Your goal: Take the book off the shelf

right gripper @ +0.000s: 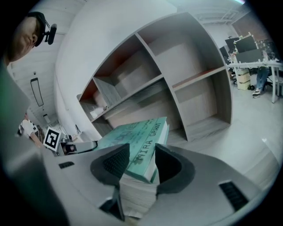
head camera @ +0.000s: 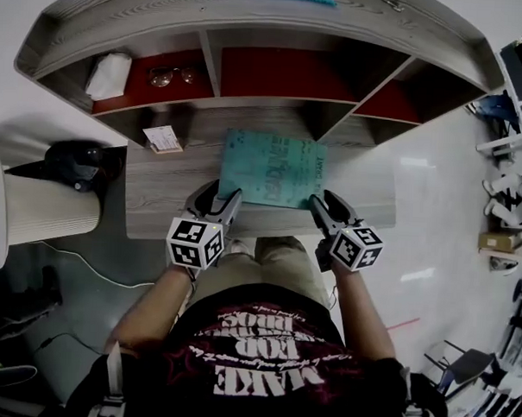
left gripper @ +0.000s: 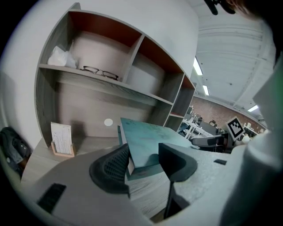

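A thick teal book (head camera: 271, 167) lies flat on the wooden desk (head camera: 158, 199), in front of the shelf unit (head camera: 251, 39). My left gripper (head camera: 220, 203) is shut on its near left corner: in the left gripper view the book (left gripper: 148, 139) sits wedged between the two dark pads (left gripper: 116, 167). My right gripper (head camera: 323, 208) holds the near right corner. In the right gripper view the lettered spine of the book (right gripper: 143, 145) stands between the jaws, one pad on the cover and the other on the underside. The book's pages show below the right gripper (right gripper: 139, 167).
A pair of glasses (head camera: 172, 74) and a crumpled white cloth (head camera: 109, 74) lie in the shelf's upper left compartment. A small card in a wooden stand (head camera: 163, 139) stands on the desk left of the book. A chair (head camera: 36, 211) sits at the left.
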`<state>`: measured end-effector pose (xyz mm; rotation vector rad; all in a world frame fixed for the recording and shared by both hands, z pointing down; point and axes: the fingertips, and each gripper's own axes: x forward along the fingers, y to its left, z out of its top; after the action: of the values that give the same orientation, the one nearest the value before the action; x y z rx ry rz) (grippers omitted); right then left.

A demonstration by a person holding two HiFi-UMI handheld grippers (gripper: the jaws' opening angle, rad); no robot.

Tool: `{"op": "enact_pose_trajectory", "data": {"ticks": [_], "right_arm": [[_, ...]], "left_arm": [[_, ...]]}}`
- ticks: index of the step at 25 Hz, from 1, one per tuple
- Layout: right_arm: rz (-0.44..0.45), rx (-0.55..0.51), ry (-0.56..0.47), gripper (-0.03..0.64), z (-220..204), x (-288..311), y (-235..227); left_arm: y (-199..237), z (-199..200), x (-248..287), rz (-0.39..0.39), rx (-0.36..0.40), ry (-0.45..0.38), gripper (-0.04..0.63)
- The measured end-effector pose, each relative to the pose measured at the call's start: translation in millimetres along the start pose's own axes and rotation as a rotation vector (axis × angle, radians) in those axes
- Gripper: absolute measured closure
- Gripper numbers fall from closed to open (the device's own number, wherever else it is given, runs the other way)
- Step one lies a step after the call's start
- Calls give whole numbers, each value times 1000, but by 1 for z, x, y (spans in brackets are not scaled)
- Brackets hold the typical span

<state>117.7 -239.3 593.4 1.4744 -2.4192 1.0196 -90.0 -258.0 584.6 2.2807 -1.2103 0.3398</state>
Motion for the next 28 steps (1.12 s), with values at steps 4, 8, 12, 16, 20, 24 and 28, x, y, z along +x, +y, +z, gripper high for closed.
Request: {"op": "enact_pose_trajectory", "data": {"ticks": [4, 8, 12, 16, 20, 24, 28], "right_arm": [[-27, 19, 52, 445, -30, 11, -19], [-44, 26, 100, 449, -55, 24, -34], [-59, 28, 138, 449, -76, 35, -47], [-75, 32, 174, 449, -97, 49, -61], [-88, 32, 212, 443, -116, 59, -71], [-115, 33, 256, 437, -134, 66, -84], [-100, 20, 326, 402, -152, 71, -86]], "left_arm": [[10, -35, 19, -14, -35, 38, 383], [18, -64, 29, -14, -40, 41, 382], [25, -90, 38, -2, -47, 45, 383], [36, -115, 51, 15, -57, 70, 382], [43, -135, 60, 36, -51, 107, 382], [47, -154, 70, 57, -36, 148, 382], [49, -173, 76, 63, -7, 245, 382]]}}
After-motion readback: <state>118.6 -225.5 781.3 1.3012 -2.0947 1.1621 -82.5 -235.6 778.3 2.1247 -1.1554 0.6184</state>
